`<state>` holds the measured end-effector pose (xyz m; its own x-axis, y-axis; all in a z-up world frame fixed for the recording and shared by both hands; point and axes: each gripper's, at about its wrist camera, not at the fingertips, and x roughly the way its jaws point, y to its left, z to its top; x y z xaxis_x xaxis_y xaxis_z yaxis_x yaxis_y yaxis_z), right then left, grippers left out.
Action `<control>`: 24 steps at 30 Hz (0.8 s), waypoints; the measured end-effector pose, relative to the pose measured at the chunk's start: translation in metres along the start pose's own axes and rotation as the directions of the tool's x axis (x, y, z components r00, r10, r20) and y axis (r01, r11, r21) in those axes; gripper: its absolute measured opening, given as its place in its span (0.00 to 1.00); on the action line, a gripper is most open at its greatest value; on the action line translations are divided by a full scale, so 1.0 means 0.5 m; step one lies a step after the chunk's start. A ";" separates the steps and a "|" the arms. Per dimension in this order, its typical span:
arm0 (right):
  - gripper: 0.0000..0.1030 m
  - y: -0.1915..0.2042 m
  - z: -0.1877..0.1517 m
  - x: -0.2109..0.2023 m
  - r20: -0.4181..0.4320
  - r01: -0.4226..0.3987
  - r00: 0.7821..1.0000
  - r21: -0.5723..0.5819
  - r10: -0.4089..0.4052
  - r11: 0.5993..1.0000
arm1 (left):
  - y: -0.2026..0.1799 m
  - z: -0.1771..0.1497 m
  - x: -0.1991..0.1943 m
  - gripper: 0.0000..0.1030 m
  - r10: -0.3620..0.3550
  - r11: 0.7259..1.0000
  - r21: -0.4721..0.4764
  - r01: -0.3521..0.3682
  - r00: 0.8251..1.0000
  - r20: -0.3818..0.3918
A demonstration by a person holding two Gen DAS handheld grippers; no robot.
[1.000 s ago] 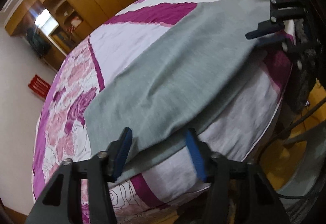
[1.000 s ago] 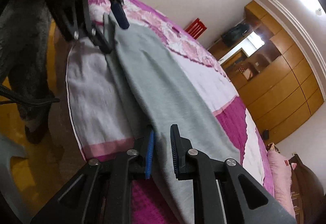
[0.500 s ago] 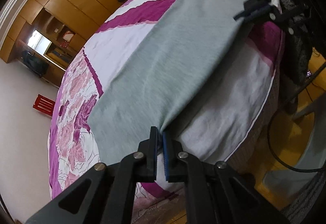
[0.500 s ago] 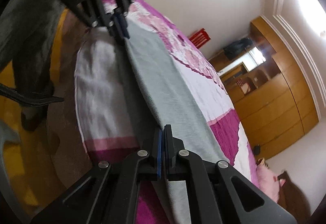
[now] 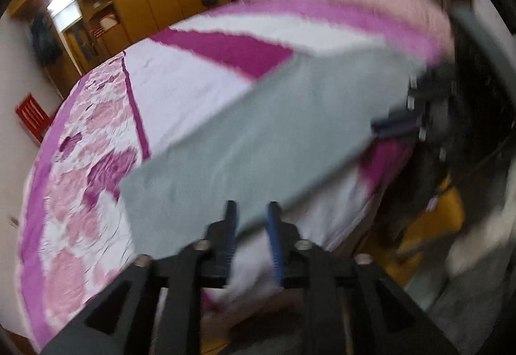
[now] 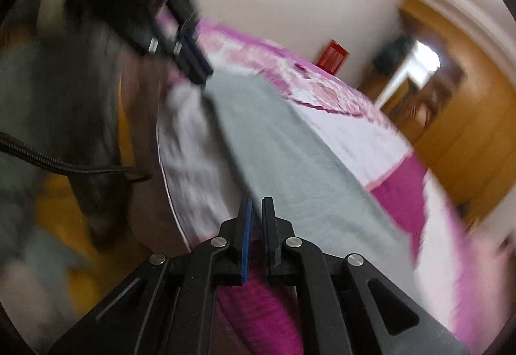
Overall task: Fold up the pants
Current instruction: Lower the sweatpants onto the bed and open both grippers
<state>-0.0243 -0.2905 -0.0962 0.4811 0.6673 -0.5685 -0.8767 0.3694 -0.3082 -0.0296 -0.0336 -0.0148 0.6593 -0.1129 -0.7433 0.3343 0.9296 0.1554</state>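
Lifted pants point(image 5: 264, 135), left gripper point(image 5: 250, 219) reopening, bed point(image 5: 180, 81) beneath

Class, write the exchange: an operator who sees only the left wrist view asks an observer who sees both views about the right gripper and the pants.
Operator: The right gripper is a blur in my view. Are its fingers shut?
Observer: Yes. The right wrist view shows them shut on the near edge of the pants.
Operator: What lies below that grip?
Observer: A magenta band of the bedcover.
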 end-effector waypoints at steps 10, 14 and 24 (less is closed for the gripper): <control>0.00 -0.276 -0.219 -0.005 -0.254 0.207 0.966 0.658 -0.045 0.724 | -0.053 0.097 0.249 0.16 0.179 0.972 -0.122 -0.202 0.968 -0.176; 0.00 -0.291 -0.242 -0.068 -0.206 0.202 0.976 0.721 -0.074 0.663 | -0.025 0.088 0.224 0.15 0.126 0.960 -0.234 -0.154 0.983 -0.130; 0.01 -0.320 -0.309 -0.091 -0.211 0.233 0.972 0.807 -0.104 0.542 | -0.028 0.047 0.204 0.17 0.149 0.944 -0.283 -0.167 0.985 -0.084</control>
<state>0.0934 -0.4799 -0.1388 0.5580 0.4736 -0.6814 -0.3595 0.8780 0.3159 0.0488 -0.0663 -0.0774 0.6429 0.0566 -0.7639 0.0151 0.9961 0.0865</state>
